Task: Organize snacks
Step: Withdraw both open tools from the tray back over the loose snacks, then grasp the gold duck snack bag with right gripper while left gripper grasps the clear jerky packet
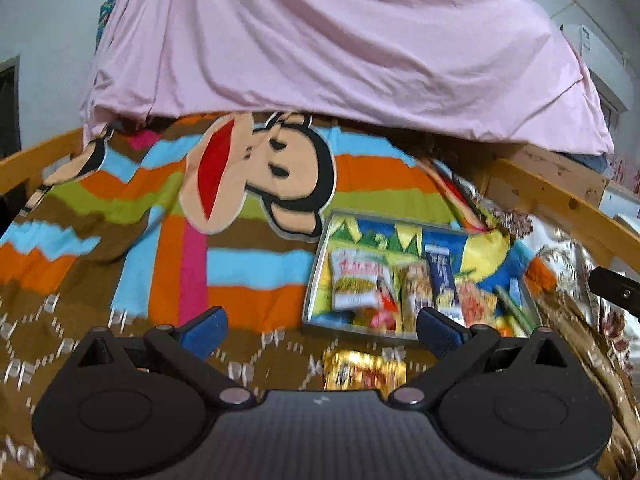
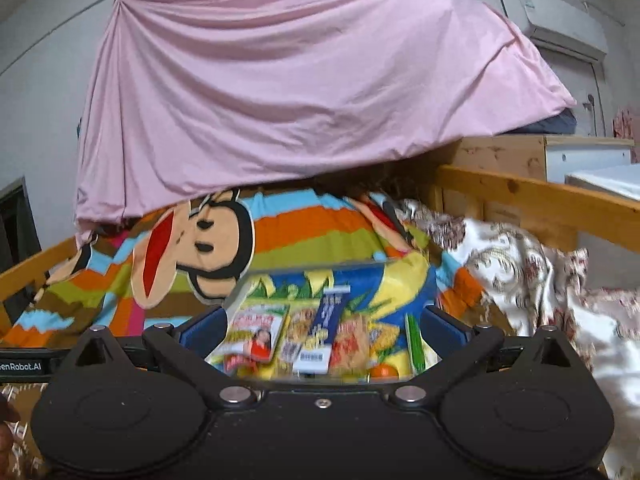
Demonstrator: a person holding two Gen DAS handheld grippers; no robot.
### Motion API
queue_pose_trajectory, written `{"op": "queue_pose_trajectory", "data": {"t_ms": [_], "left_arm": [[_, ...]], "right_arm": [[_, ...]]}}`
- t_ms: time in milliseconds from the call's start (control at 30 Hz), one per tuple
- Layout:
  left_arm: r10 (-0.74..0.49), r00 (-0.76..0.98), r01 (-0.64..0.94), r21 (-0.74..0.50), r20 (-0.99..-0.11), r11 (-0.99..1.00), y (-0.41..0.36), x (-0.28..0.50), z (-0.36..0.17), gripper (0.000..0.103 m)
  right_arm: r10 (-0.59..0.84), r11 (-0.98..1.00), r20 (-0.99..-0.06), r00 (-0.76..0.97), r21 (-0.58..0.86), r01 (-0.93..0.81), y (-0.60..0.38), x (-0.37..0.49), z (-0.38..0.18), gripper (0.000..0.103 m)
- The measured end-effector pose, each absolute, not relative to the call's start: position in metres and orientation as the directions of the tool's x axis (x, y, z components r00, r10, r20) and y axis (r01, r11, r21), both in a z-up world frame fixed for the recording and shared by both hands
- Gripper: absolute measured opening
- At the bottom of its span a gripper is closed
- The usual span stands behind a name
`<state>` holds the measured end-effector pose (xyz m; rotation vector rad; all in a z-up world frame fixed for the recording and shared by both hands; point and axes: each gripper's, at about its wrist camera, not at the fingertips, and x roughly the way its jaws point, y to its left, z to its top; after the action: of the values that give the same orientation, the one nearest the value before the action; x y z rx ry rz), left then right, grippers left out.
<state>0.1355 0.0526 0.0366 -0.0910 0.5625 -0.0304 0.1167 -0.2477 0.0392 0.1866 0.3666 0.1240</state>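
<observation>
while a gold packet (image 1: 363, 372) lies outside the tray (image 1: 316, 276), both grippers (image 1: 320, 330) (image 2: 320, 330) spread, empty.

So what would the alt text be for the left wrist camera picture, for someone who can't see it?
An open left gripper hangs over a bed, with a gold snack packet lying on the brown blanket between its fingers. Just beyond sits a tray filled with snack packets, on a striped cartoon-monkey blanket, under a draped pink sheet.
</observation>
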Motion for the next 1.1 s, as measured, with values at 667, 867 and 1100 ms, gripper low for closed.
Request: {"op": "queue_pose_trajectory", "data": {"t_ms": [667, 867, 1100], "left_arm": [[0.024, 0.608, -0.052, -0.01, -0.794, 0.999, 0.051, 0.105, -0.016, 0.102], [0.042, 0.576, -0.049, 0.017, -0.816, 0.999, 0.048, 0.11, -0.02, 0.102], [-0.002, 0.483, -0.013, -0.009, -0.876, 1.0, 0.05, 0.129, -0.031, 0.102]], "right_arm": [[0.15, 0.987, -0.675, 0.723, 0.064, -0.145, -0.212, 0.106, -0.012, 0.102], [0.164, 0.984, -0.705, 0.69, 0.063, -0.169, -0.207, 0.112, -0.017, 0.102], [0.18, 0.98, -0.752, 0.634, 0.08, -0.183, -0.205, 0.12, -0.027, 0.102]]}}
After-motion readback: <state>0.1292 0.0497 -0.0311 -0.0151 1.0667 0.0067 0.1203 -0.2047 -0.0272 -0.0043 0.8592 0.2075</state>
